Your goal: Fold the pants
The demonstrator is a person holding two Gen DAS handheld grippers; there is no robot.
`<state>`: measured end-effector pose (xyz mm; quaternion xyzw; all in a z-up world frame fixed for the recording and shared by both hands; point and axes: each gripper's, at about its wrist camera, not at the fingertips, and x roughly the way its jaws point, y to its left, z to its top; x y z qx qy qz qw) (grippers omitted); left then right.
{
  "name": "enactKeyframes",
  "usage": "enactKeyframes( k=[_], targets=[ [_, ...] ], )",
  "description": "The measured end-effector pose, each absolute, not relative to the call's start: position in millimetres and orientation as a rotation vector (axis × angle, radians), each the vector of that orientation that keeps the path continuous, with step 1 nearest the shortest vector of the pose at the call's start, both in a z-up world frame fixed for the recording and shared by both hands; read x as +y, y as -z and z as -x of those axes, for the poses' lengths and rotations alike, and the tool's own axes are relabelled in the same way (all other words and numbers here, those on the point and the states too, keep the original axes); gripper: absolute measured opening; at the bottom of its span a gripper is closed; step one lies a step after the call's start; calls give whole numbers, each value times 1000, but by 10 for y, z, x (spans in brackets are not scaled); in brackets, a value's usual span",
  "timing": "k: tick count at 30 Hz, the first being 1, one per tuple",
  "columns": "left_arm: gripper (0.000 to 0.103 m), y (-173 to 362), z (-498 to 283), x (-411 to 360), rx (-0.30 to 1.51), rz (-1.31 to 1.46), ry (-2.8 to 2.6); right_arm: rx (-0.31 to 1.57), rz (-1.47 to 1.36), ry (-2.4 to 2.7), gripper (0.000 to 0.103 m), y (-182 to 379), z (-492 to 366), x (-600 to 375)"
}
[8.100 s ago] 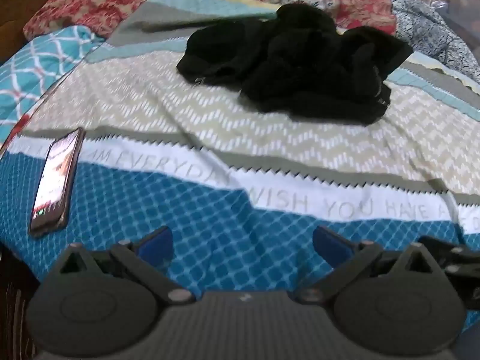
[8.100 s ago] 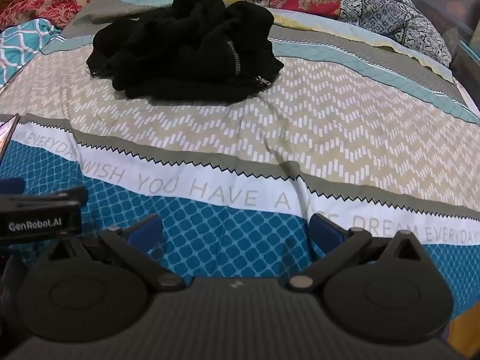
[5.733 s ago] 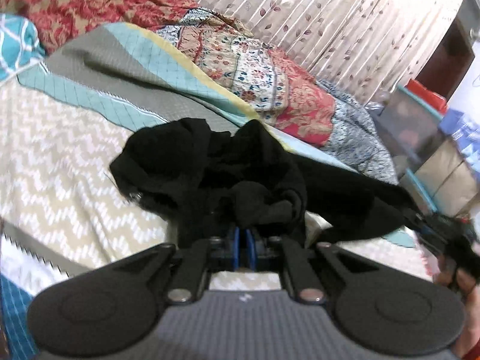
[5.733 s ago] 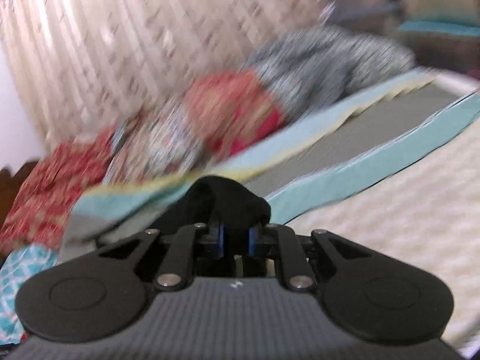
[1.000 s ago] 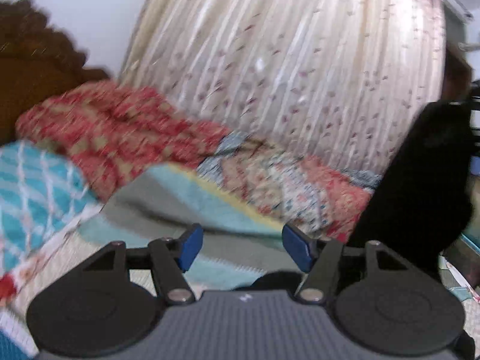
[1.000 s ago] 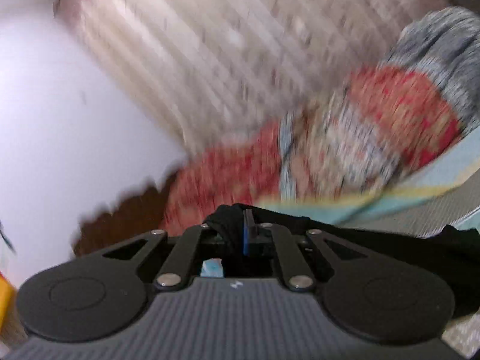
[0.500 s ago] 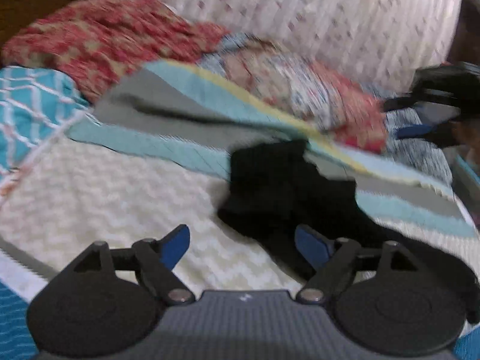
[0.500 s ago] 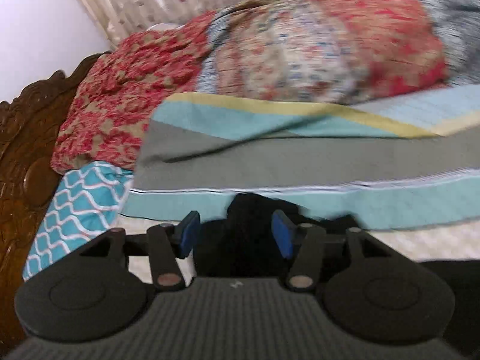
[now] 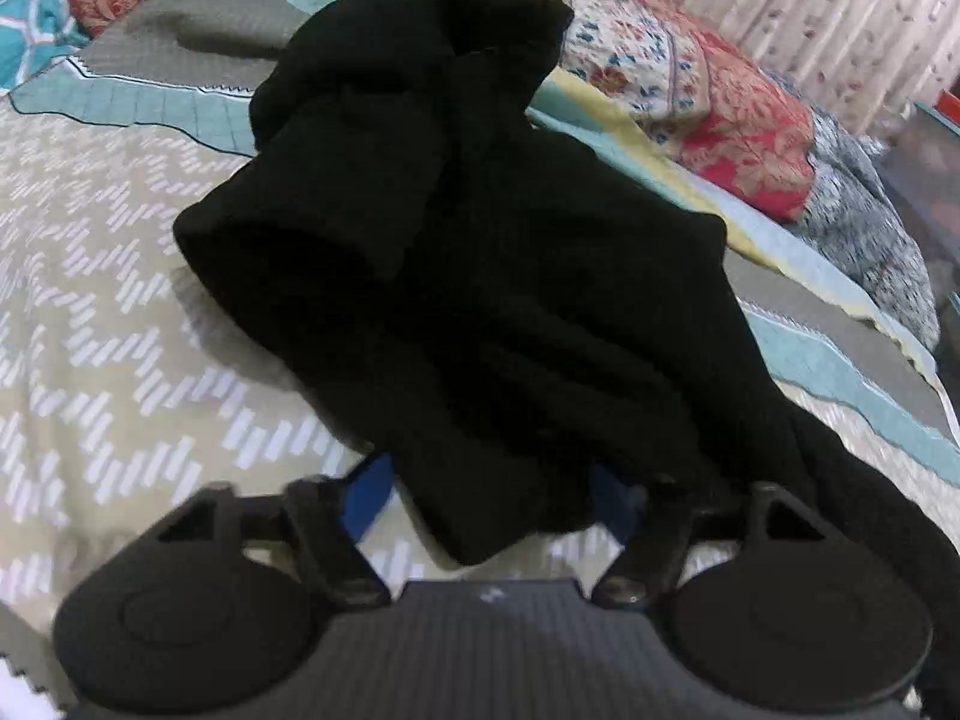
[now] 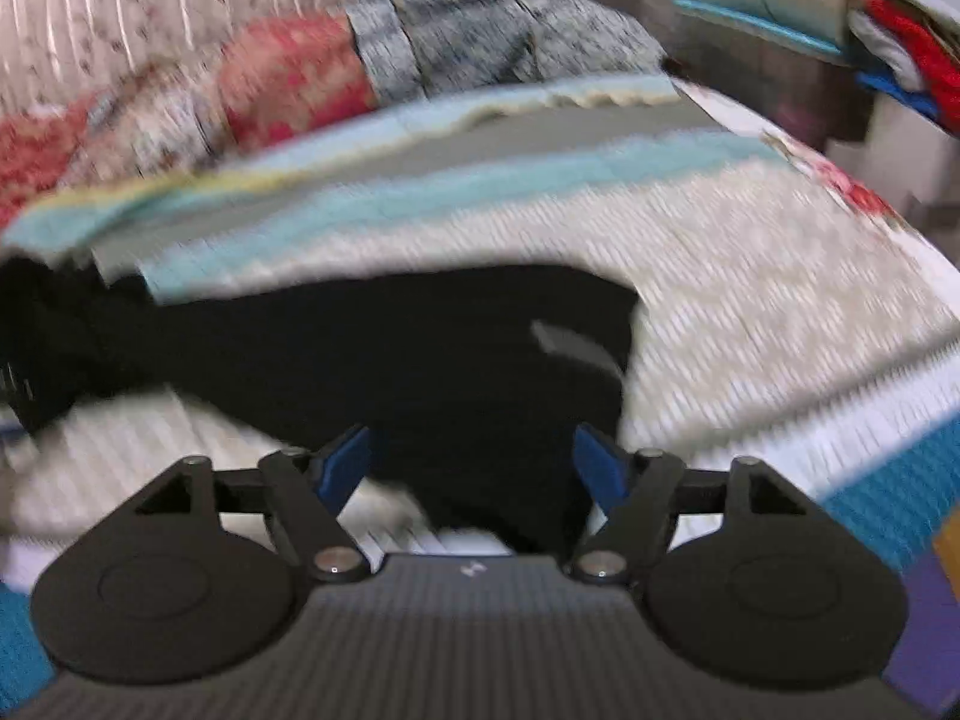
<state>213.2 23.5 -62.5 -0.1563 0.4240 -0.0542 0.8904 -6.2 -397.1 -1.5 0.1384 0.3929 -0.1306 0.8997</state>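
Black fabric: the pants (image 9: 480,276) lie in a rumpled heap on the bedspread (image 9: 90,276), over its beige chevron band and reaching up onto the teal and grey stripes toward the far edge.
Pants, left wrist view: a thick rolled fold sits at the left of the heap; a narrower tongue of cloth runs down to the near side and ends between the blue fingertips.
Pants, right wrist view: the same pants (image 10: 384,348) stretch flat across the beige band, one end trailing off to the left edge of the picture; this view is motion-blurred.
Left gripper (image 9: 489,495): jaws spread wide, released, one blue pad on each side of the cloth tongue; whether the pads touch it cannot be told.
Right gripper (image 10: 471,468): jaws spread wide, released, low over the near edge of the pants with cloth between the pads.
Far edge of the bed: floral quilts (image 9: 708,96) in red and cream, bunched along it.
Background: striped curtain (image 9: 810,6) with a small leaf print.
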Motion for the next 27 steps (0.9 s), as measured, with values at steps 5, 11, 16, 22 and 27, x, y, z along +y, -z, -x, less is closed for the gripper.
enactKeyframes(
  k=[5, 11, 16, 22, 27],
  targets=[
    [20, 369, -1911, 422, 875, 411, 128, 810, -418, 342, 53, 341, -24, -4076],
    [16, -357, -1027, 916, 836, 378, 211, 553, -450, 324, 9, -461, 93, -4114],
    [16, -889, -276, 1496, 815, 375, 192, 350, -349, 360, 9, -1219, 166, -4235],
    [26, -783, 71, 1831, 895, 337, 24, 605, -251, 339, 17, -1029, -467, -4389],
    [35, -654, 177, 1780, 937, 257, 28, 760, -330, 481, 41, -545, -569, -4527]
  ],
)
